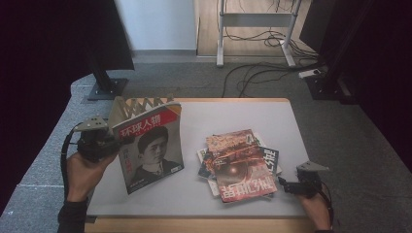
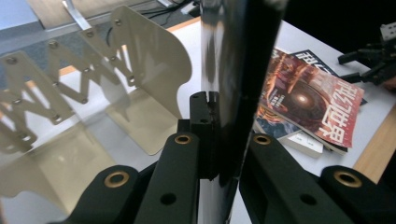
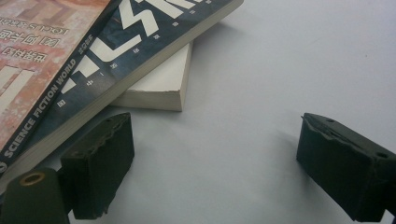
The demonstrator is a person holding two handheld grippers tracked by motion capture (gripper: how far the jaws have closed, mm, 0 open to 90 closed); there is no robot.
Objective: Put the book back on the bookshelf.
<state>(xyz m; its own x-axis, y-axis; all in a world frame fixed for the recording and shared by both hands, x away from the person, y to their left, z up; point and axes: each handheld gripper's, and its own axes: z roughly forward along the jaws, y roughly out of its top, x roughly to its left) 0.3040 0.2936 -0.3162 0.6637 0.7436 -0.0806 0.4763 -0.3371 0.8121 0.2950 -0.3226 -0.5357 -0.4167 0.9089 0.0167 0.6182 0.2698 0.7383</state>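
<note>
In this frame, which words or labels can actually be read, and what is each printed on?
"环球人物": red banner of the upright magazine clamped in the left hand-held gripper.
"SCIENCE FICTION WORLD": edge of the dark magazine's cover, seen from the right hand-held gripper, whose jaws stand open.
Large white characters on the top red magazine of the pile: upside down, not clearly legible.
Smaller print on every cover: too small or blurred.

Upright portrait-cover magazine beside messy magazine pile.

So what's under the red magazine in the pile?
Under the red magazine lie a dark magazine and a white book. Anything lower is covered.
</note>
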